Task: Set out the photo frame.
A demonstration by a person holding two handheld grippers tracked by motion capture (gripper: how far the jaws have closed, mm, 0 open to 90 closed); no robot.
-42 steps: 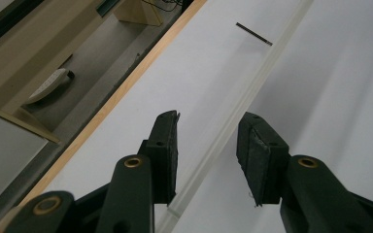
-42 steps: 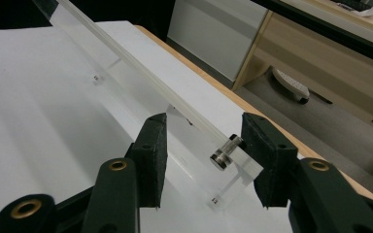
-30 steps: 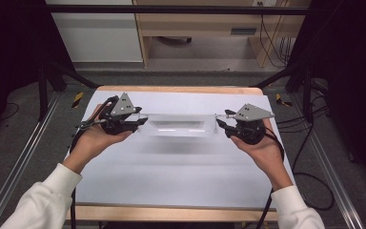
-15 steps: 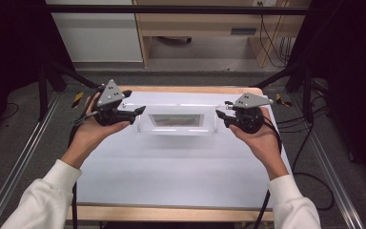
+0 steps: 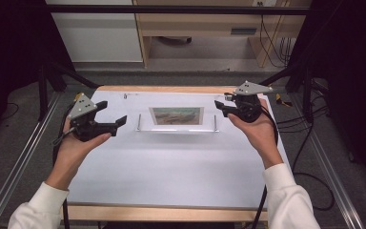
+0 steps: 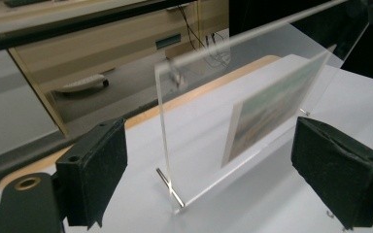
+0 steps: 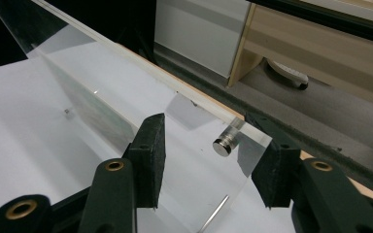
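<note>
White table (image 5: 171, 176), wood-edged, with a clear photo frame (image 5: 176, 117) upright near the far edge, centred between both hands. Resting on thin metal pin feet (image 6: 170, 187); picture (image 6: 267, 109) sandwiched in the middle of the clear panel.

Main hazard: tipping. Tall thin panel, narrow footing; any sideways push from one claw alone likely to topple it flat or skid it toward the far edge.

Left gripper (image 5: 112, 125): jaws spread wide, off the panel's left end, touching nothing. In the left gripper view, panel edge between the pads but farther ahead. Risk: closing too early and grasping air, or striking the edge on approach.

Right gripper (image 5: 220, 106): jaws spread, straddling the panel's right end near the round metal stud (image 7: 225, 143); contact not evident. Risk: pad landing on the stud rather than flat acrylic, giving a slipping, twisting grip.

Smooth acrylic probably slippery; uneven closing of the two sides likely to rotate the frame.
</note>
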